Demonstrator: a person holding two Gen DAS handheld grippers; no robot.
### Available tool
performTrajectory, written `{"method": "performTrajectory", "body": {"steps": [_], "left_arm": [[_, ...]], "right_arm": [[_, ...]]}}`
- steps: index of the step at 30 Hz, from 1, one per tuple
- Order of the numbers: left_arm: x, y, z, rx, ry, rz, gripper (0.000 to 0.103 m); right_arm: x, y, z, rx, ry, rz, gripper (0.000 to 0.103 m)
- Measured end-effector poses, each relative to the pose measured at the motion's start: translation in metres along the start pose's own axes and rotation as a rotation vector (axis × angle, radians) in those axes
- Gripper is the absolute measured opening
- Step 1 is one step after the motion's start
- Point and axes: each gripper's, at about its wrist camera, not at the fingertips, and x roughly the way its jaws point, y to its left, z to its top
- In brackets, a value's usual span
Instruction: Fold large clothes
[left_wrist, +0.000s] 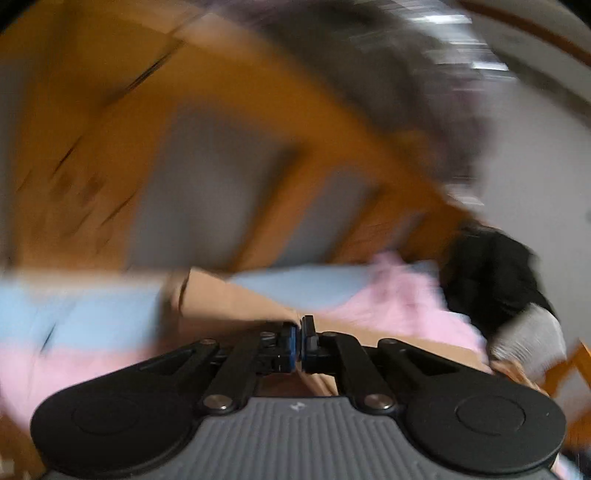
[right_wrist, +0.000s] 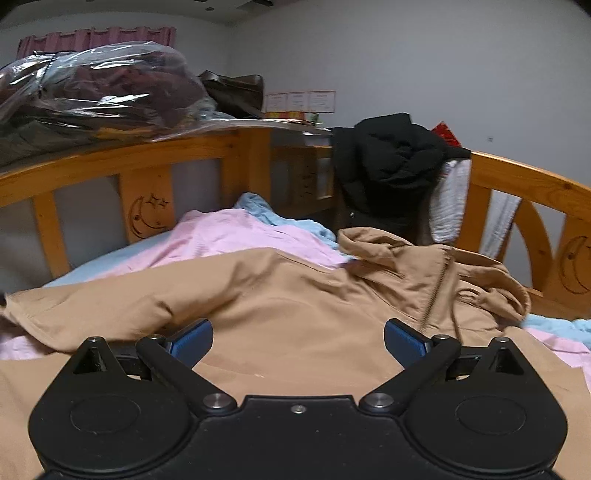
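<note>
Now: left gripper (left_wrist: 300, 341) jaws together, nothing visibly held; right gripper (right_wrist: 298, 341) jaws wide apart above tan jacket (right_wrist: 295, 295).

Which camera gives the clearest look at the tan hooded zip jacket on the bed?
The right wrist view: the tan hooded zip jacket lies sharp there, with hood, zipper and one sleeve visible. The left wrist view is motion-blurred and shows only a tan sleeve-like strip.
</note>
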Motion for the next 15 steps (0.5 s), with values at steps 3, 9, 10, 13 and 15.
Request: {"method": "performTrajectory", "body": {"steps": [3,9,10,13,15], "left_arm": [[-0.009,-0.043,0.010,0.157,-0.058,-0.212,0.001],[-0.002,-0.148,0.014,0.477,0.057,-0.687,0.001],[-0.002,-0.167,0.009,0.536,0.078,-0.752,0.001],[0.002,-0.208,-0.017,0.662,0.176,-0.881,0.001],[0.002,-0.231,-0.048,0.764,0.248,-0.958,0.001]], "right_arm": [[0.002,-0.005,0.016,0.066,-0.005,0.051,0.099],[0.000,-0.036,0.071,0.321,0.018,0.188,0.102],[-0.003,-0.044,0.078,0.368,0.009,0.213,0.102],[-0.017,-0.068,0.088,0.506,0.037,0.272,0.102],[-0.028,-0.084,0.080,0.603,0.079,0.277,0.102]]}}
